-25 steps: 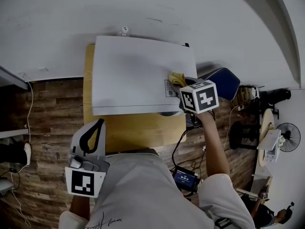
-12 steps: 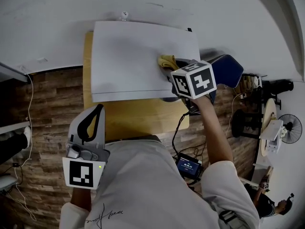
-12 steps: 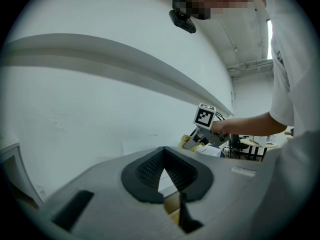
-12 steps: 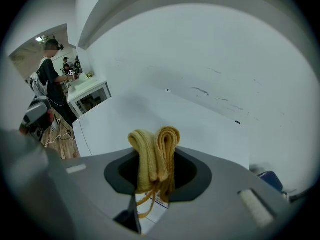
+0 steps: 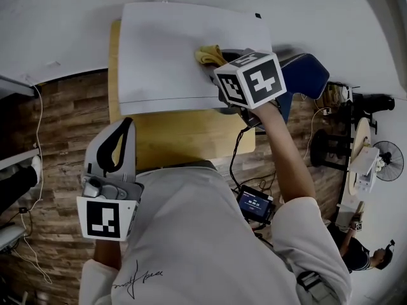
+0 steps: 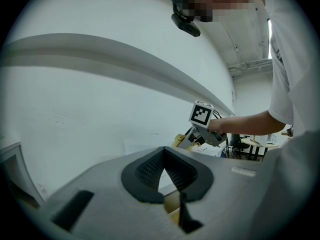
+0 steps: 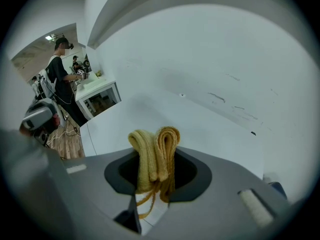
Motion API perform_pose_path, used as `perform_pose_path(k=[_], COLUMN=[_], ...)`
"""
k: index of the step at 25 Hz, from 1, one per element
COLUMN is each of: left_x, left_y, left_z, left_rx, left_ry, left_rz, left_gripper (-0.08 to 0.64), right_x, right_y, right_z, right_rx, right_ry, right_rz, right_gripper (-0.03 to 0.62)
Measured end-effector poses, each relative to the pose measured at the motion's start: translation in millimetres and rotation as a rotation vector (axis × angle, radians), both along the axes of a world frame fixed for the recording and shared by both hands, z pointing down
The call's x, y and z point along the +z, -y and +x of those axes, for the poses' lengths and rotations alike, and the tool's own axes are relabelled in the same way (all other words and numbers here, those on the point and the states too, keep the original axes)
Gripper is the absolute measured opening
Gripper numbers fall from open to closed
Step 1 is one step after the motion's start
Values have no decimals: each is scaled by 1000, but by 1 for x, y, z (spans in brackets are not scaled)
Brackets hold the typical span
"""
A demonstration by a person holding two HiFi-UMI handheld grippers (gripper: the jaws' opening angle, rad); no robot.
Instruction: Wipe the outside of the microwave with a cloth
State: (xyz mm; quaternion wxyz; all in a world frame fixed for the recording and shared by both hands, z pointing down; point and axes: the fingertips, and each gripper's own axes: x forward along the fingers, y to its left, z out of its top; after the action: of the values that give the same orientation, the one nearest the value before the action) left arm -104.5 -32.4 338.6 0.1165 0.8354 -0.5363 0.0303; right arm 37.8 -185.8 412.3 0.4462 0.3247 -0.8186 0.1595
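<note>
Microwave [image 5: 168,49] casing, white and flat-topped, sits on a wooden table [image 5: 184,146] whose bare strip runs along the microwave's front edge. Over the microwave's top, right of its middle, the right gripper [image 5: 215,65] reaches in from the microwave's right side, its marker cube above the front right corner. A second ago it was at the microwave's right edge, and it has since slid leftward across the top toward the middle. In the right gripper view its jaws [image 7: 156,173] are clamped on a folded yellow cloth [image 7: 154,154], the two rolled folds standing up between them with the white top just beyond. The left gripper [image 5: 128,123] hangs in front of the microwave, off the table's front left corner, in much the same spot as before. Its jaws meet at the tips with nothing between them. The cloth [image 5: 208,54] lies pressed on the microwave's top, and has moved from the right edge along with the gripper.
</note>
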Motion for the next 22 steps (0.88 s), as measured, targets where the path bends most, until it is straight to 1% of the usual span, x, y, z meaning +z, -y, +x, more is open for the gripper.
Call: perform_pose_path(k=[3,7,11,16,22], left_x=[0,-1,3,4,5], left_y=[-1,2,1,-2,-4], left_z=[0,0,1,2,0], left_rx=[-2,2,21,51,67], left_ry=[-7,-9,-14,-57,-48], left_rz=[-6,2,-23,-46,-55], left_gripper=[-5,-5,-5,-5,0], right_x=[-1,-1,0,0,-1], right_y=[-2,-5,-8,-13,-16], right_z=[-12,-32,-56,-85,-108], right_rx=[-26,-54,-94,-137,-169], right_ry=[6,39,54,80,101], right_rz=[1,-8,-13,-22,-35], right_gripper=[123,124,124,124,124])
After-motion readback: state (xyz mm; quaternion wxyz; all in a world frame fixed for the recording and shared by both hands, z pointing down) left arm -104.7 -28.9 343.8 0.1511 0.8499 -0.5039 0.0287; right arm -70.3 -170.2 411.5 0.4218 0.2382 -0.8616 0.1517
